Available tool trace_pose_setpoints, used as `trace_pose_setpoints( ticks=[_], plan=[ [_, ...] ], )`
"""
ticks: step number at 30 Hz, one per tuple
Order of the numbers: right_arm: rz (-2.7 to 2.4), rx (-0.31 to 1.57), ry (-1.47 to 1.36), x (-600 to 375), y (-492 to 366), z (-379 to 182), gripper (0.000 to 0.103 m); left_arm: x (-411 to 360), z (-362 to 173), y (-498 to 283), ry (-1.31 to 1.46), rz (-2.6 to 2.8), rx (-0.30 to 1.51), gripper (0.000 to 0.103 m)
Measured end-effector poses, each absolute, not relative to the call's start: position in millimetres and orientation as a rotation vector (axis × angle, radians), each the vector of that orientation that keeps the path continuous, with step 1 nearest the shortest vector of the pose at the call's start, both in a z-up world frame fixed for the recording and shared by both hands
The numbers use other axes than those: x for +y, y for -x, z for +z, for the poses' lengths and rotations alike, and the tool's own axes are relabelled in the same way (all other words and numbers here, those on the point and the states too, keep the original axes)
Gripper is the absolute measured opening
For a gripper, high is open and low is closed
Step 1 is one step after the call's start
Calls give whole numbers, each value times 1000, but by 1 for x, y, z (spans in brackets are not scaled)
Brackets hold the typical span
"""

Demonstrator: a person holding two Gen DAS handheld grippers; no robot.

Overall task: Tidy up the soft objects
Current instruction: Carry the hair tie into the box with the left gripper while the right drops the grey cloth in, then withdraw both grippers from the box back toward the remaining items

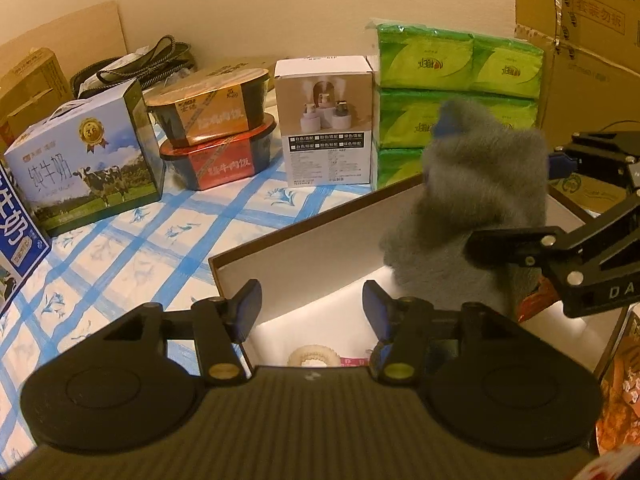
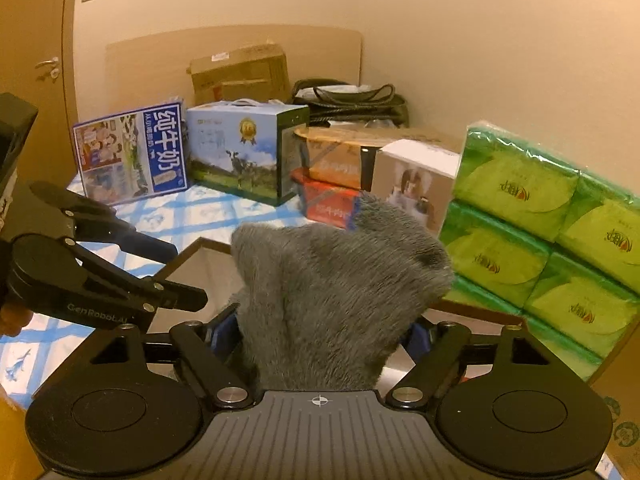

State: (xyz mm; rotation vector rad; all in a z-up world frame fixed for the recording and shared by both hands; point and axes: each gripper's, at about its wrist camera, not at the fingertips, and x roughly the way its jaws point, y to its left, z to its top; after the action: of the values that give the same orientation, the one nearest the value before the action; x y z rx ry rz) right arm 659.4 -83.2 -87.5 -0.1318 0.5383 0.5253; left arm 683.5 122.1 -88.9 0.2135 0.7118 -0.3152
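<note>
A grey furry soft toy with a bit of blue at its top stands between the fingers of my right gripper, which is shut on it. It is held over an open brown box with a white lining. In the left wrist view the toy is at the right, with the right gripper on its side. My left gripper is open and empty over the box's near left corner. A cream ring and a pink item lie on the box's floor. The left gripper shows at the left of the right wrist view.
The box sits on a blue-and-white checked cloth. Behind it stand a milk carton box, two stacked meal bowls, a white product box, green tissue packs and cardboard boxes. Orange snack packets lie at right.
</note>
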Motion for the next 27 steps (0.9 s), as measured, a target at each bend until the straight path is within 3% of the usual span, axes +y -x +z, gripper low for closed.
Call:
trace_pose_setpoints(
  ticks=[13,27],
  plan=[
    [508,603,176,-95,-648,-90,85,125,-82,-670,-213,-312,711,53],
    [475,598,79,-119,-600,-58,85,158,-35,-619,-157,-250,673,53]
  ],
)
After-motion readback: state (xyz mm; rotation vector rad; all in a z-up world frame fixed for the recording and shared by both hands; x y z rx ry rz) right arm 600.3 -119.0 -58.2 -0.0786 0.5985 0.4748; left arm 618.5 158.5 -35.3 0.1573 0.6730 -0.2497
